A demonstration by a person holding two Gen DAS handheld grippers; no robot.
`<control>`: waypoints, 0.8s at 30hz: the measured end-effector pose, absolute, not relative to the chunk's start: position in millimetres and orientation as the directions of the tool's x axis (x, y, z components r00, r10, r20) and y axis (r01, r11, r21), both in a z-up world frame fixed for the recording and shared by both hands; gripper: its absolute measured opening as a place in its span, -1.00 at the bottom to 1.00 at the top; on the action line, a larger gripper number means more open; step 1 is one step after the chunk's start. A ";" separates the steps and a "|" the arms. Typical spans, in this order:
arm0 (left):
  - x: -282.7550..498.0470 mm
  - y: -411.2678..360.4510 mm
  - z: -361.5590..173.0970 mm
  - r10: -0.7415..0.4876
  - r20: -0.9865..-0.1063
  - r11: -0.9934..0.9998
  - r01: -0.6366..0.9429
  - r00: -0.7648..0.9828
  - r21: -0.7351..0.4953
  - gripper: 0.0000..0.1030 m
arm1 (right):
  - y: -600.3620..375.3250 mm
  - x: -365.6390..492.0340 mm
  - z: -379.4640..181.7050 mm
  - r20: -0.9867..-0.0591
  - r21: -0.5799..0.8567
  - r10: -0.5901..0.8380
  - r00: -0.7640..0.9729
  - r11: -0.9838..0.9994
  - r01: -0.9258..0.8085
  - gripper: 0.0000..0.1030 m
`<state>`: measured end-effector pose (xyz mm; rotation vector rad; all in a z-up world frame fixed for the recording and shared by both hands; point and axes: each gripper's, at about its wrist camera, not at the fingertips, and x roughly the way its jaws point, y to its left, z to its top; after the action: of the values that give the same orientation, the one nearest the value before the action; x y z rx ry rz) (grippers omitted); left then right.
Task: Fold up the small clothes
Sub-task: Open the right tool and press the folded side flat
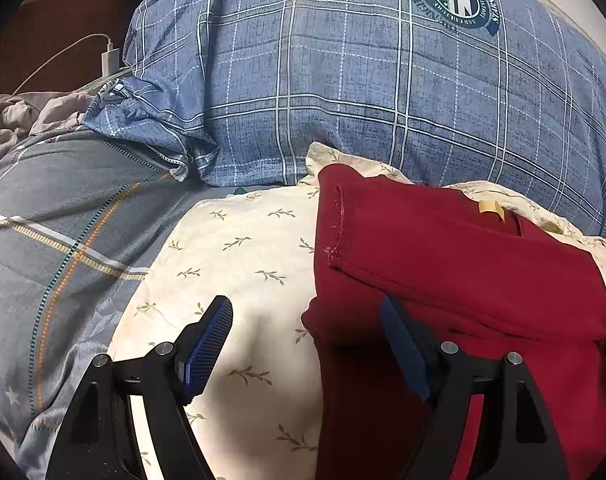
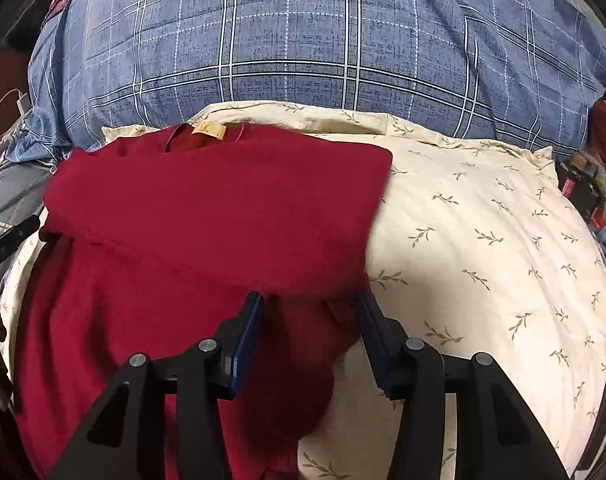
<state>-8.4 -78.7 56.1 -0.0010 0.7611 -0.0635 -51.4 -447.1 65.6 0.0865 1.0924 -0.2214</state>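
On the cream leaf-print pillow (image 2: pixel 483 248) lies a dark red garment (image 2: pixel 207 208), its upper part folded down over the lower part, with a tan neck label (image 2: pixel 209 131) showing at the far edge. Its folded edge runs across just ahead of the right hand-held gripper (image 2: pixel 311 300), whose jaws stand apart and released, pressing on nothing; red cloth lies under and between them, and the right finger sits at the garment's edge, where the pillow begins. Over the garment's other edge, the left hand-held gripper (image 1: pixel 307 308) is spread wide and empty: one blue pad (image 1: pixel 207 348) hangs above bare pillow, the other above the red cloth. Behind the pillow rises a blue plaid duvet (image 1: pixel 343 80) with a round crest. A white charger (image 1: pixel 110 59) with its cable sits far left.
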 end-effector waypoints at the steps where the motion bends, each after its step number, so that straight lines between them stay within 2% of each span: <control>1: -8.3 -78.5 56.2 -0.058 -0.689 0.998 0.058 0.722 -0.023 0.48 | -447.6 -52.6 66.8 -0.887 -0.030 -0.129 0.443 0.974 0.224 0.03; 15: -19.4 -78.6 55.8 -0.053 -0.690 0.998 0.057 0.722 -0.017 0.48 | -439.5 -84.5 64.4 -0.908 0.004 -0.094 0.408 0.972 0.233 0.11; 17: -23.8 -77.9 56.6 -0.060 -0.695 0.998 0.062 0.717 -0.023 0.48 | -437.5 -92.3 67.2 -0.909 0.007 -0.090 0.408 0.973 0.230 0.18; 20: -39.1 -74.4 59.1 -0.109 -0.708 0.993 0.102 0.697 -0.053 0.48 | -432.6 -107.7 71.4 -0.911 0.015 -0.074 0.405 0.977 0.214 0.21; 24: -67.6 -65.0 61.0 -0.244 -0.744 0.969 0.189 0.621 -0.160 0.48 | -430.3 -134.4 80.8 -0.910 0.040 -0.044 0.413 0.981 0.191 0.27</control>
<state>-67.6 -65.0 61.0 -0.0680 0.8653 -0.2494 -134.4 -430.3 80.8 0.1455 1.1363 -0.1485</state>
